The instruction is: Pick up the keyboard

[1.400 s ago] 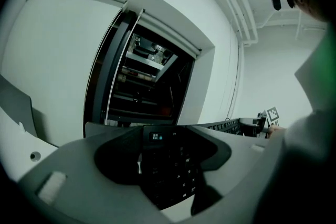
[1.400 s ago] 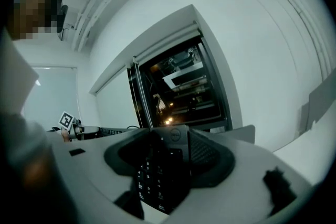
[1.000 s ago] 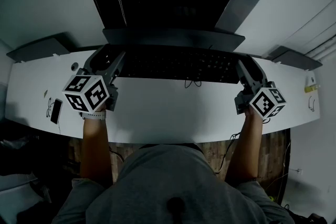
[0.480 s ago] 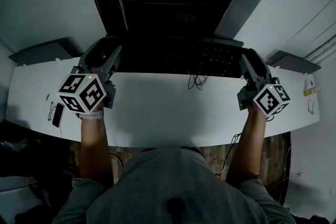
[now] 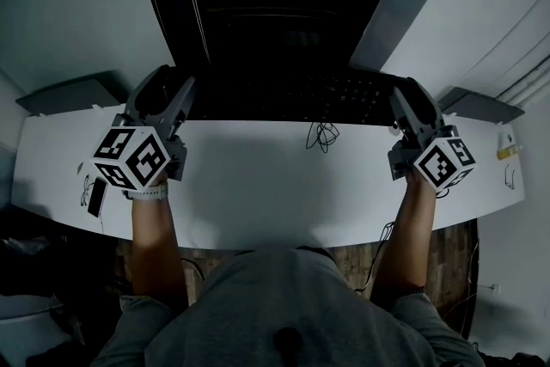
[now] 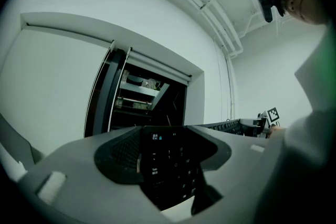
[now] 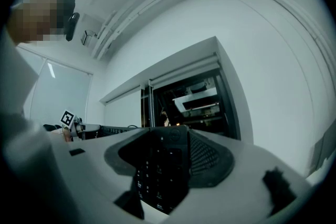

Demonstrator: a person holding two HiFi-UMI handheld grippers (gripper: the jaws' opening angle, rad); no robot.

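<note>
Jaws of the left gripper [image 5: 176, 94] and right gripper [image 5: 402, 101] clamp opposite ends of the black keyboard [image 5: 318, 94], its cable [image 5: 320, 133] dangling over the white desk [image 5: 258, 185].

One keyboard [image 5: 344, 92], two grippers [image 5: 174, 90] [image 5: 406, 97], one phone [image 5: 94, 196], one desk [image 5: 258, 180]
</note>
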